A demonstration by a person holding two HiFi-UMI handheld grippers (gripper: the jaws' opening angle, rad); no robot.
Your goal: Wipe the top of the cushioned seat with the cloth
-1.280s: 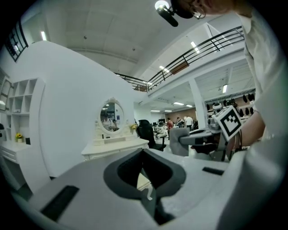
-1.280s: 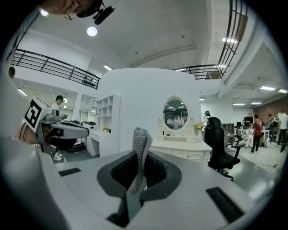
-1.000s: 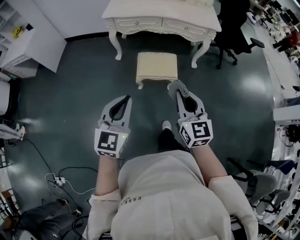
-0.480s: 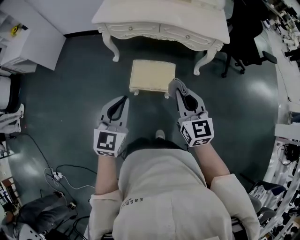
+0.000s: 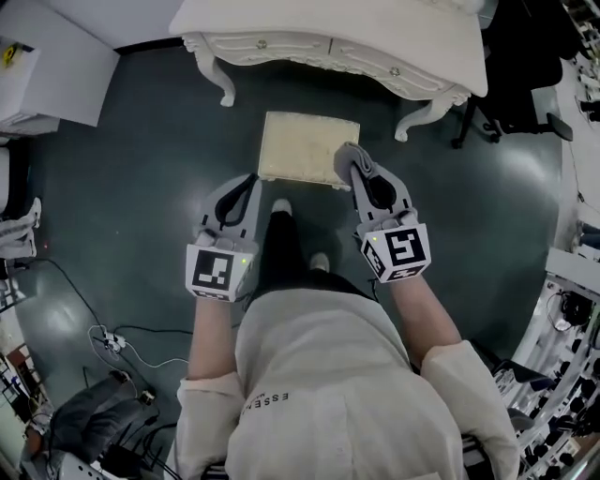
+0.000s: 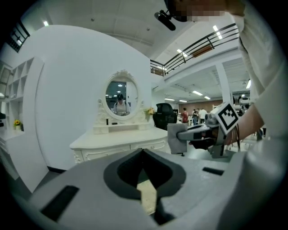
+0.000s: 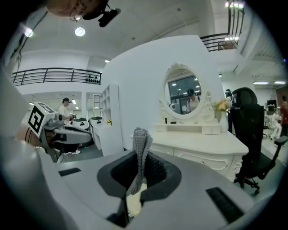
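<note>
While the right gripper (image 5: 360,174) pinches the cloth (image 5: 350,153) by the cushioned seat (image 5: 298,145), the left gripper (image 5: 250,182) shows fingers closed

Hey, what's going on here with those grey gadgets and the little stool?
A person stands in front of a cushioned seat that sits before a white dressing table, with a pair of tongs in each hand. The right tongs are shut on a grey cloth, held near the seat's front right corner. The left tongs are shut with nothing in them. The cloth does not look to be on the cushion, so wiping seems not yet begun.
</note>
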